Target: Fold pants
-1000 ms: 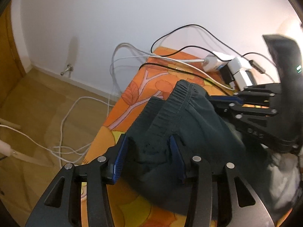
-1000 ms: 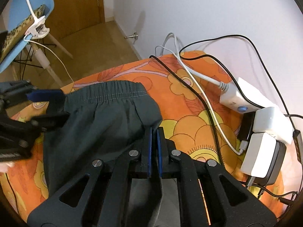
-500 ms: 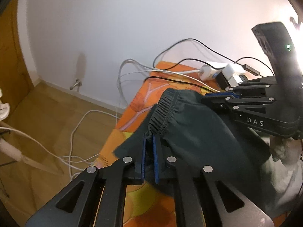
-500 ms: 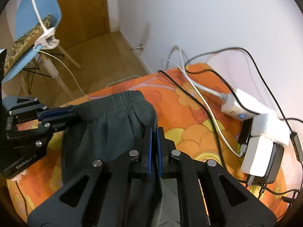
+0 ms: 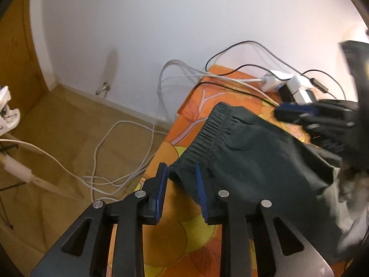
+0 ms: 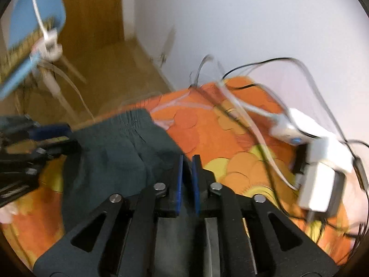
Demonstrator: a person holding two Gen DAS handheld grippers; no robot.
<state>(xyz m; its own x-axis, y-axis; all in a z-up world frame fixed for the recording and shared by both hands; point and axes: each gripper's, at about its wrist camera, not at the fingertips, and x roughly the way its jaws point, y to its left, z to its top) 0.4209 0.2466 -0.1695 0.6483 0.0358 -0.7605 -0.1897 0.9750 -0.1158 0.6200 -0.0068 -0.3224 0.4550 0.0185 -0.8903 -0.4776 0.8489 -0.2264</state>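
Dark green pants (image 5: 251,159) with an elastic waistband lie on the orange flowered table (image 5: 198,106). My left gripper (image 5: 181,180) is open, its blue pads on either side of the waistband's near corner, which lies loose between them. My right gripper (image 6: 186,168) has its jaws slightly parted at the other waistband corner of the pants (image 6: 124,147); the cloth edge sits at its left pad, and I cannot tell if it is still pinched. The right gripper also shows, blurred, in the left wrist view (image 5: 297,110), and the left gripper shows in the right wrist view (image 6: 50,131).
White and black cables, a white power strip (image 6: 297,124) and chargers (image 6: 320,184) lie at the table's far end against the white wall. Cables trail on the wooden floor (image 5: 103,152). A blue chair (image 6: 27,37) stands beside the wooden door. The table's left edge is near my left gripper.
My left gripper was shut on the waistband half a second ago and has opened, letting it down on the table. My right gripper's jaws have parted slightly. The right view is motion-blurred.
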